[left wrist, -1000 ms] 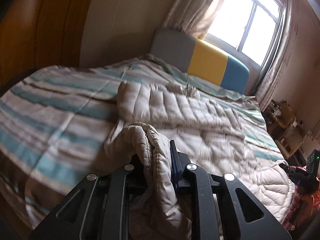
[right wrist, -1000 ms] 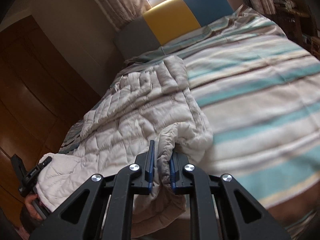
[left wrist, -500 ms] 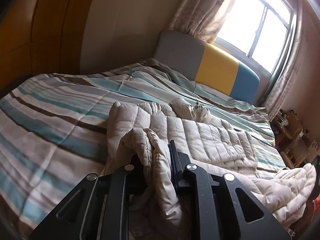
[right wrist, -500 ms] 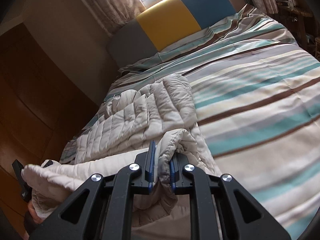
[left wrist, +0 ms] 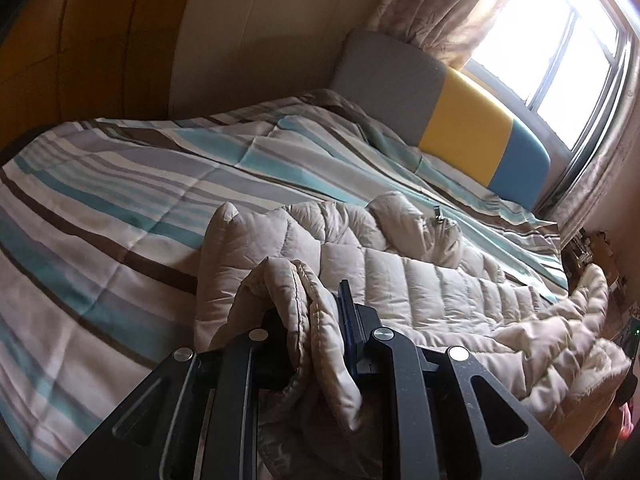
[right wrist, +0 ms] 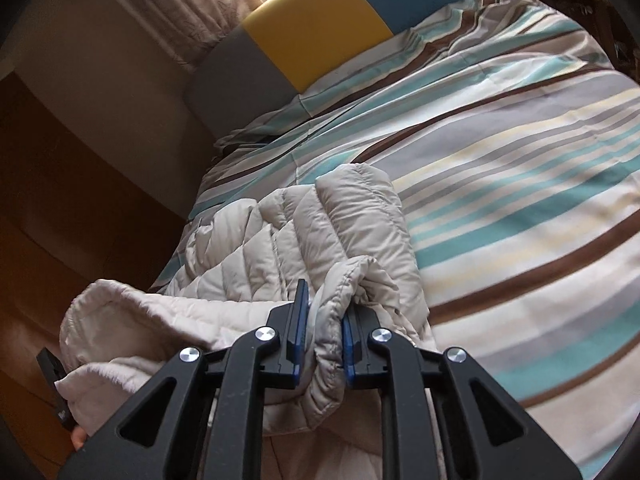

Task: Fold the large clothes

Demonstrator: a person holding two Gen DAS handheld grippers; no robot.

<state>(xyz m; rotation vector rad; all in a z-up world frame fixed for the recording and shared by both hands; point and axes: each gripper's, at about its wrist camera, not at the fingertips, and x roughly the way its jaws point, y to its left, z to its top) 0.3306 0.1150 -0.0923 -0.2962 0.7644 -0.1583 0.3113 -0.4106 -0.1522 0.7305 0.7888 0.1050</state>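
Two grippers, left [left wrist: 316, 320] and right [right wrist: 324, 320], each pinch the coat's [left wrist: 420, 280] hem. Since a second ago, both have carried it toward the headboard [left wrist: 464, 140], so the fold is underway.

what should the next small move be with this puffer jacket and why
Probably carry both held edges forward toward the headboard and lay them down. The left gripper and right gripper each pinch the beige puffer jacket, whose far half lies flat on the striped bedspread.

Striped duvet [left wrist: 120, 200], tricolour headboard [left wrist: 460, 128], curtains [left wrist: 440, 20]
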